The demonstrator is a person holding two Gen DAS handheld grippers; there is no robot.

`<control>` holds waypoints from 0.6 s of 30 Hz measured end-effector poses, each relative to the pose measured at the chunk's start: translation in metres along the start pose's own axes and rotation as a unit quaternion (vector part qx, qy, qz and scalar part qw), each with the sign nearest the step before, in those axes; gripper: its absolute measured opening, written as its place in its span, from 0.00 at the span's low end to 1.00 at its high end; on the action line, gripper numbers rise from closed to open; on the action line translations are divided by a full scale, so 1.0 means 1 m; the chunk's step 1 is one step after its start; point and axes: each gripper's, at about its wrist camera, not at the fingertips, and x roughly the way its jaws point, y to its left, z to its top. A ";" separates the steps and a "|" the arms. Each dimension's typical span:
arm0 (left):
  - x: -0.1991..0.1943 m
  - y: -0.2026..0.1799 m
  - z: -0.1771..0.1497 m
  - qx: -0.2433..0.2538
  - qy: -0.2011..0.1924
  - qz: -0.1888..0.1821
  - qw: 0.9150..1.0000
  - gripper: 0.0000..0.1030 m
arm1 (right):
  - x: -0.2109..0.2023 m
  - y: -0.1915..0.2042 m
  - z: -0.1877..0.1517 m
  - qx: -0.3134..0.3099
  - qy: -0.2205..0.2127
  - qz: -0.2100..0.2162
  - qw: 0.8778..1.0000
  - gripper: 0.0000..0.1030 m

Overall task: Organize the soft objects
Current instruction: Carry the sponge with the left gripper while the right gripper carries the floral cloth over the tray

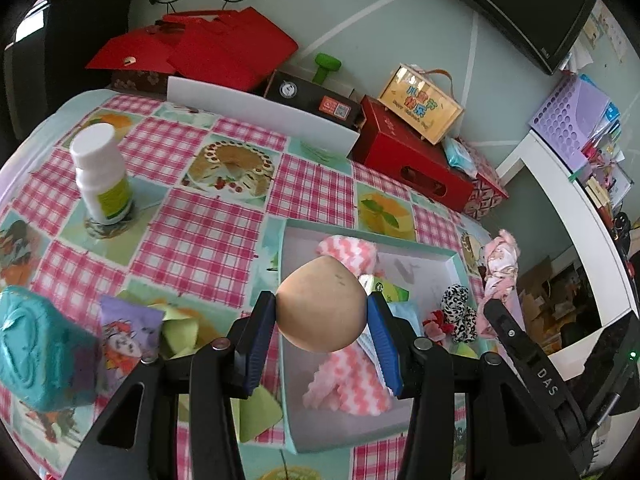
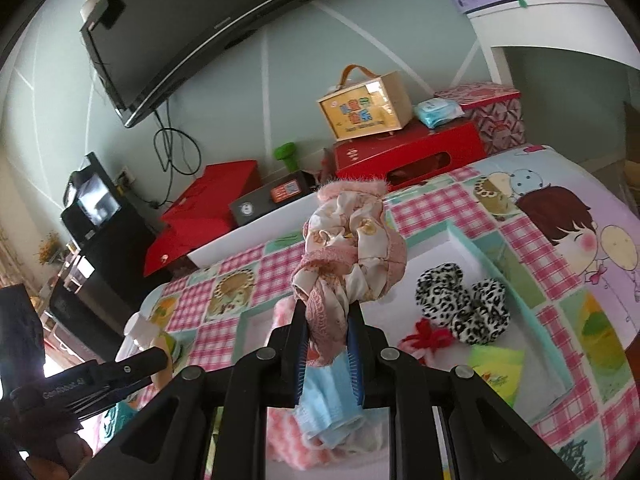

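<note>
Above the tray (image 1: 448, 258), left tool (image 1: 322, 312) gripping beige sponge (image 1: 322, 304), open tablecloth (image 1: 200, 236) leftward.

The scene is viewed from two wrist fisheyes, each aimed steeply down along its own fingers, close above the checked tablecloth (image 1: 192, 232). The teal-rimmed tray (image 1: 372, 236), the leopard-print scrunchies (image 2: 464, 304) and the red boxes by the wall are shared by both views.
</note>
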 end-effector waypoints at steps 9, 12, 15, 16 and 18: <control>0.035 -0.008 0.012 0.001 0.019 0.007 1.000 0.47 | 0.016 -0.004 0.006 -0.009 0.012 -0.025 1.000 0.19; 0.045 -0.009 0.016 0.000 0.026 0.011 1.000 0.47 | 0.022 -0.004 0.007 -0.015 0.019 -0.031 0.999 0.19; 0.054 -0.009 0.020 0.000 0.030 0.013 0.999 0.47 | 0.027 -0.004 0.008 -0.019 0.025 -0.036 0.999 0.19; 0.057 -0.010 0.021 0.001 0.032 0.014 0.999 0.47 | 0.030 -0.004 0.008 -0.019 0.029 -0.038 0.999 0.19; 0.062 -0.011 0.024 0.002 0.034 0.015 0.999 0.47 | 0.036 -0.005 0.007 -0.018 0.037 -0.038 0.998 0.19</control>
